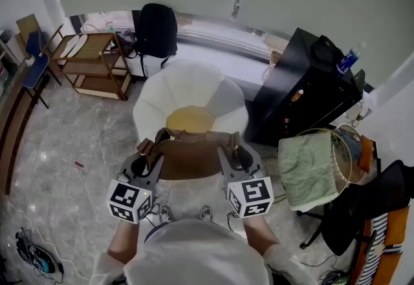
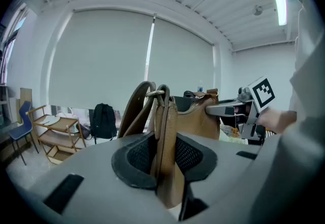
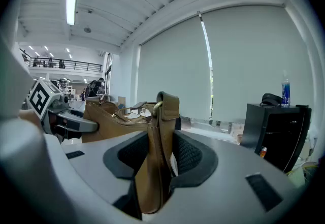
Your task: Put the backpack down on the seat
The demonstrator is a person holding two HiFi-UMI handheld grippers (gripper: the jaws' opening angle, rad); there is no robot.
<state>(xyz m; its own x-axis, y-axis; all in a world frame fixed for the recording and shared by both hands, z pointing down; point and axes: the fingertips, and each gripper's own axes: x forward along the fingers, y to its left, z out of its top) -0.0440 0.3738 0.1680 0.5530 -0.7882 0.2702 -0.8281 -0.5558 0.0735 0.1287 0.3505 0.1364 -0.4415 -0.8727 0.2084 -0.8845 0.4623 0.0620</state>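
A brown leather backpack [image 1: 191,156] hangs in the air between my two grippers, just in front of a white armchair [image 1: 187,86] with a yellow seat cushion [image 1: 191,119]. My left gripper [image 1: 150,152] is shut on the bag's left end; in the left gripper view the leather strap tab [image 2: 165,131] is pinched between the black pads [image 2: 136,157]. My right gripper [image 1: 231,150] is shut on the bag's right end, where a leather tab [image 3: 160,136] stands between its pads [image 3: 189,156]. The bag's zip top is open and faces up.
A black backpack [image 1: 155,30] leans by the window behind the armchair. To the left stands a wooden shelf cart [image 1: 94,64]. A black cabinet [image 1: 304,90] with a blue bottle [image 1: 347,61] stands right of the armchair. Near my right arm lies a green towel [image 1: 307,170].
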